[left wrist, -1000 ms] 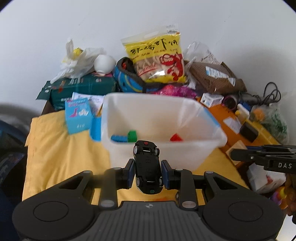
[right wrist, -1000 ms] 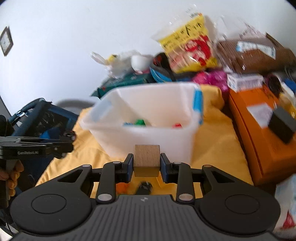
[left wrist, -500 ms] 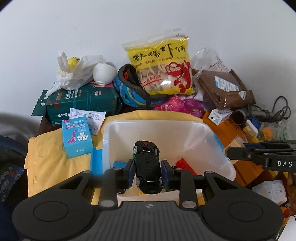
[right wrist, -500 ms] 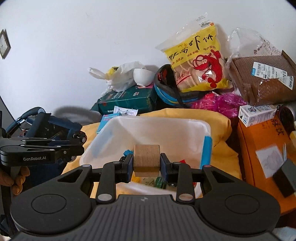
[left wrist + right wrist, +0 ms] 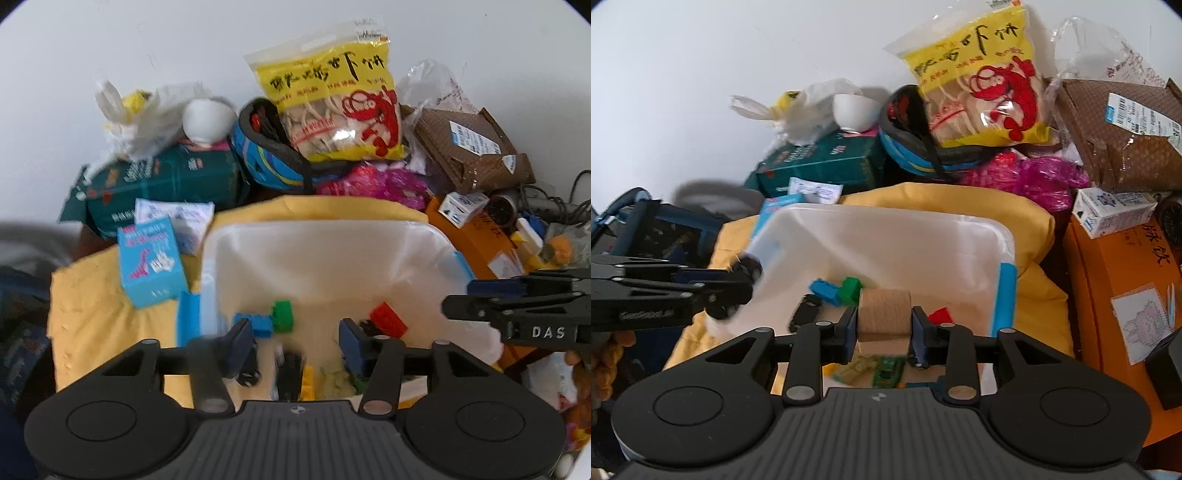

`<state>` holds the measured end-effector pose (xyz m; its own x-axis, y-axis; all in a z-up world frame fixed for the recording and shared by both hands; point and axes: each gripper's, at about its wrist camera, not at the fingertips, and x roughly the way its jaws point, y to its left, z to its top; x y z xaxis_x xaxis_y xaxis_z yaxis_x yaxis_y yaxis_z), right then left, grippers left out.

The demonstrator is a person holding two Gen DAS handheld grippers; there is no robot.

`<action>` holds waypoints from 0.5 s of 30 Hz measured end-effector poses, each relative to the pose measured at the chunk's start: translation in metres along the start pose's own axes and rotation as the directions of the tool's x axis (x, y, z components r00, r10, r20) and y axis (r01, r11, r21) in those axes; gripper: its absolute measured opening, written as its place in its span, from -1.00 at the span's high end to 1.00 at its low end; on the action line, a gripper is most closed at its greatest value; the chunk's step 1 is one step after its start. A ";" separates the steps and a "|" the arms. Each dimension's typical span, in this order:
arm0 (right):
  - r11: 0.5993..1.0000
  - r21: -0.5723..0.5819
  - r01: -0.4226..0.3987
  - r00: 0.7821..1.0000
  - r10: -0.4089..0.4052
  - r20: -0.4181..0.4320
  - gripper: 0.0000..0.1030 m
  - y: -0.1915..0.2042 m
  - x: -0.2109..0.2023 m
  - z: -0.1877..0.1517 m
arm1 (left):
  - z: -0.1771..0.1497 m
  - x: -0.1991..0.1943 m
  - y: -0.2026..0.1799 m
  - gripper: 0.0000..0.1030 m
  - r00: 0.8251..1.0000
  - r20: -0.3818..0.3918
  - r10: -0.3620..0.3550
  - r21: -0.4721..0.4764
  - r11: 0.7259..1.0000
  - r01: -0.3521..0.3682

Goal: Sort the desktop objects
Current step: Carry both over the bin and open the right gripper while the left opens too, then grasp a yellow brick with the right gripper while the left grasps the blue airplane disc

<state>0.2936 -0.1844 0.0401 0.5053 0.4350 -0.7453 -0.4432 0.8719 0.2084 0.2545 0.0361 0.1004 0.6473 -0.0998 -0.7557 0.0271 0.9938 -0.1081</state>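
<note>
A white plastic bin (image 5: 325,240) stands on a yellow cloth (image 5: 92,314). My left gripper (image 5: 295,332) is open above the bin. The black toy car (image 5: 291,373) is blurred below it, inside the bin, and also shows in the right wrist view (image 5: 805,314). Blue (image 5: 255,325), green (image 5: 282,315) and red (image 5: 388,319) bricks lie in the bin. My right gripper (image 5: 884,321) is shut on a wooden block (image 5: 884,312) and holds it over the bin (image 5: 886,229).
Clutter lines the back wall: a yellow noodle bag (image 5: 332,99), a green box (image 5: 162,181), a white bowl (image 5: 207,118), a brown parcel (image 5: 469,147). A blue card box (image 5: 151,262) lies left of the bin. An orange box (image 5: 1119,288) stands to the right.
My left gripper has opened and let go of the toy car, which has dropped into the bin. Both grippers have moved forward over the bin. The right still holds the wooden block.
</note>
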 end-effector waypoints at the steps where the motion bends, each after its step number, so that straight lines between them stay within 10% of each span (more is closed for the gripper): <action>1: 1.000 -0.003 0.011 1.000 -0.011 0.000 0.06 -0.001 0.002 0.000 | -0.002 -0.002 0.000 -0.09 1.000 0.007 0.006 0.005 1.000 -0.006; 8: 1.000 -0.026 -0.004 0.997 0.006 0.075 0.06 -0.001 -0.019 -0.015 | -0.058 -0.038 -0.004 -0.09 0.993 0.107 -0.040 0.068 0.997 0.033; 15: 0.986 -0.159 -0.058 0.990 0.078 0.121 0.07 0.022 -0.050 -0.107 | -0.168 -0.051 -0.016 -0.09 0.996 0.083 -0.040 0.062 0.997 0.035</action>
<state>0.1793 -0.2110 0.0145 0.5551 0.5254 -0.6448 -0.5839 0.7982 0.1478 0.0932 0.0172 0.0316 0.7067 -0.1348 -0.6946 0.0964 0.9909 -0.0942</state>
